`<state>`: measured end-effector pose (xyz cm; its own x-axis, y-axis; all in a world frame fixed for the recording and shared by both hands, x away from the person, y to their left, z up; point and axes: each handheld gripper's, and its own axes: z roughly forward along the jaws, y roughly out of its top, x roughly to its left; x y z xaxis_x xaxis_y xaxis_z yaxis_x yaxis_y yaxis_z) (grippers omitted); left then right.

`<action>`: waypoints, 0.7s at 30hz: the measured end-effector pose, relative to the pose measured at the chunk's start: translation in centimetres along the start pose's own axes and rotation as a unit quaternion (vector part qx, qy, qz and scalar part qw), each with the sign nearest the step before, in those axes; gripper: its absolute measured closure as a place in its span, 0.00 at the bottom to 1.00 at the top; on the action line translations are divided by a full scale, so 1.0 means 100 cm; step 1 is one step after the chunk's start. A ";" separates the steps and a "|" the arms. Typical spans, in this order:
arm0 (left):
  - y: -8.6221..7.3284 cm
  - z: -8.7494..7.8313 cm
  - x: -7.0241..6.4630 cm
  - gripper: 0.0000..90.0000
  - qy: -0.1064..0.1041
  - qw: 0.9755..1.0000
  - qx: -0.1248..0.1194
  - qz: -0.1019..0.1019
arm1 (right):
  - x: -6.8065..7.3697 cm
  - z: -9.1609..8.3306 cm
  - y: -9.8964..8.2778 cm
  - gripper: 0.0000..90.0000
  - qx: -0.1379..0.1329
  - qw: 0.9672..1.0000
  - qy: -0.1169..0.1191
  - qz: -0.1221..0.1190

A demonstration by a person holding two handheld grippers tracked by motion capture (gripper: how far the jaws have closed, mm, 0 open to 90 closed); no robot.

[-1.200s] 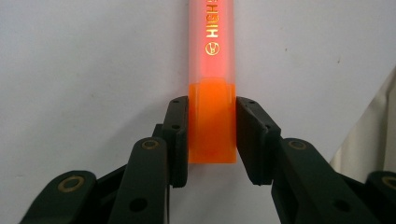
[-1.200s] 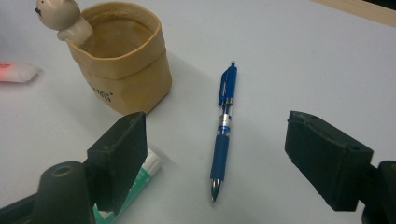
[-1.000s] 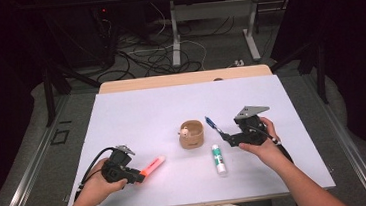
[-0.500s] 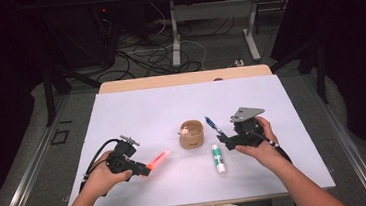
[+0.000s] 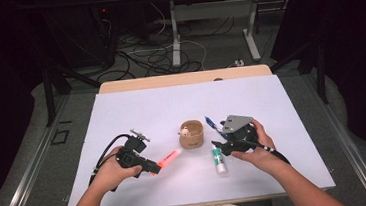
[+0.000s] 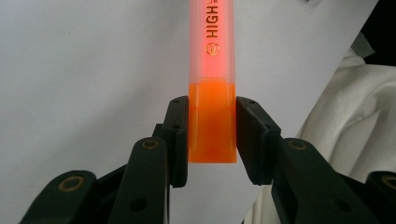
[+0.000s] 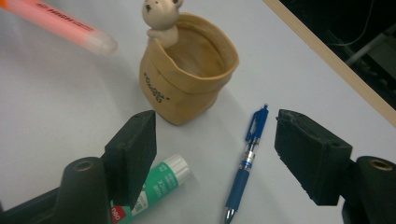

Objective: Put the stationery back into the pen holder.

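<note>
left gripper (image 6: 212, 135): jaws pinched on the orange end of the highlighter (image 6: 212, 70), held over the white table (image 5: 121, 113), tip toward the tan pouch cup (image 5: 191, 135) | right gripper (image 7: 215, 149): jaws spread wide, nothing between them, above the blue pen (image 7: 247, 158) | glue stick (image 7: 154, 184): partly hidden behind one jaw | highlighter print cut off at frame top

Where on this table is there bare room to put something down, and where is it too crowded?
The white table sheet is bare along its far strip, behind the tan bag-shaped holder, and in both far corners. It is crowded mid-table: holder, blue pen, green-labelled glue stick, the orange highlighter in the left tool, and the open right tool.
</note>
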<state>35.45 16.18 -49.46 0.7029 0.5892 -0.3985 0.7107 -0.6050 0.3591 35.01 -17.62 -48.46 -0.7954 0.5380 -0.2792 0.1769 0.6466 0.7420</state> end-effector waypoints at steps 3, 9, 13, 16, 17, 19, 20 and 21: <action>0.004 0.002 -0.003 0.75 -0.003 1.000 0.000 0.001 | 0.004 0.001 0.002 0.34 0.002 1.000 0.010 -0.014; 0.014 0.006 -0.008 0.75 -0.015 1.000 0.001 0.008 | 0.013 0.003 0.005 0.38 0.011 0.999 0.020 -0.042; 0.021 0.010 -0.012 0.75 -0.024 1.000 0.005 0.013 | 0.019 0.004 0.007 0.40 0.018 0.997 0.016 -0.074; 0.026 0.012 -0.017 0.75 -0.030 0.999 0.007 0.015 | 0.023 0.003 0.009 0.41 0.017 0.996 0.022 -0.085; 0.028 0.013 -0.018 0.75 -0.032 0.999 0.007 0.019 | 0.024 0.003 0.010 0.41 0.014 0.995 0.025 -0.091; 0.032 0.014 -0.020 0.75 -0.037 0.999 0.007 0.021 | 0.028 0.003 0.011 0.41 0.011 0.994 0.030 -0.100; 0.034 0.015 -0.020 0.75 -0.040 0.999 0.007 0.021 | 0.030 0.003 0.012 0.41 0.010 0.994 0.033 -0.107; 0.035 0.016 -0.021 0.75 -0.040 0.999 0.008 0.023 | 0.031 0.002 0.012 0.41 0.009 0.992 0.033 -0.118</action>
<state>36.45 11.96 -48.70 0.7290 0.5164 -0.4494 0.6773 -0.6392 0.3642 32.92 -15.04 -48.56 -0.8522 0.3348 -0.4021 -0.0084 0.7597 0.6502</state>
